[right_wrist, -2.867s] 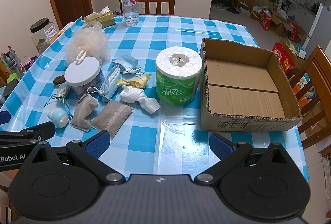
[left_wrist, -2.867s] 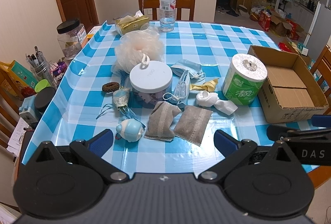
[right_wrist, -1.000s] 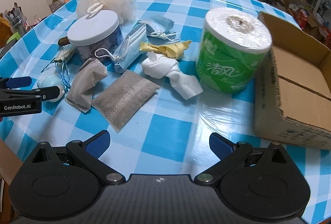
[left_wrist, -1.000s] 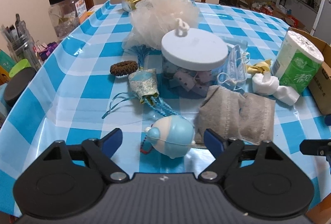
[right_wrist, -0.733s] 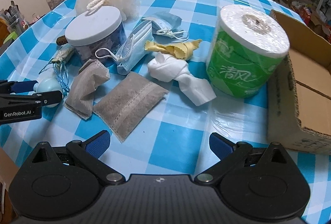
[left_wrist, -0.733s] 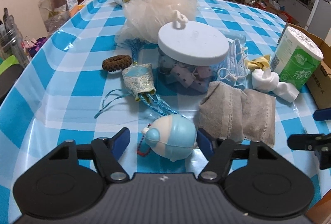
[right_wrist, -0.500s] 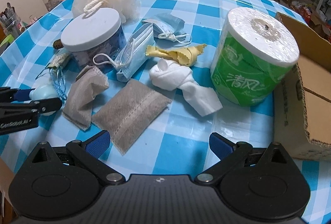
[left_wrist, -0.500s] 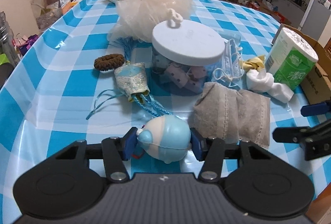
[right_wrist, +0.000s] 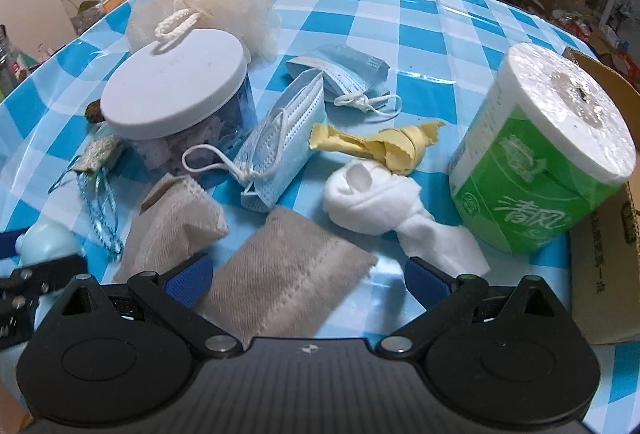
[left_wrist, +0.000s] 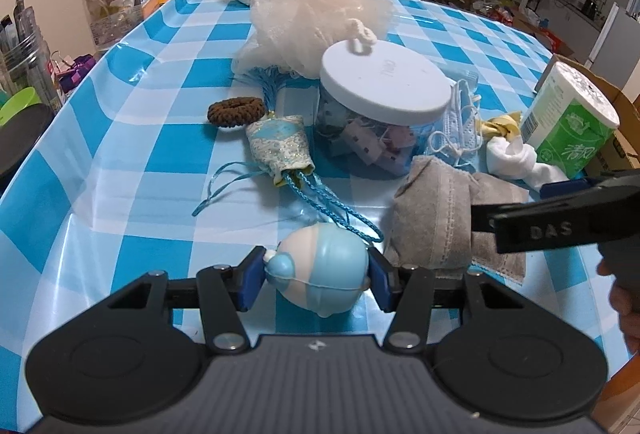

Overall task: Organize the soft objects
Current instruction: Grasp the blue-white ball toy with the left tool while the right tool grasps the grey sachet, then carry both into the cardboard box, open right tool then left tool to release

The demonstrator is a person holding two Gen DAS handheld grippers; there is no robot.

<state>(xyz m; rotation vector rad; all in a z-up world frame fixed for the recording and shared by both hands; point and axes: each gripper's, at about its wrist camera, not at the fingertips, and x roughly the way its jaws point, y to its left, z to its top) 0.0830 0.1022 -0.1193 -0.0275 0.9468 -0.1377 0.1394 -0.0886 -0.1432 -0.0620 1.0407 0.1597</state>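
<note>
Your left gripper (left_wrist: 316, 276) fingers pinch the blue-and-white squishy toy (left_wrist: 320, 276) between them; your right gripper (right_wrist: 306, 280) fingers, spread wide, straddle the grey pouch (right_wrist: 286, 284).

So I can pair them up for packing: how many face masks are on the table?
2. One pale blue pleated face mask leans against the white-lidded clear jar; the other folded blue mask lies just behind it. More may be hidden.

Black claw (left_wrist: 316, 276), blue pads (left_wrist: 251, 280)
</note>
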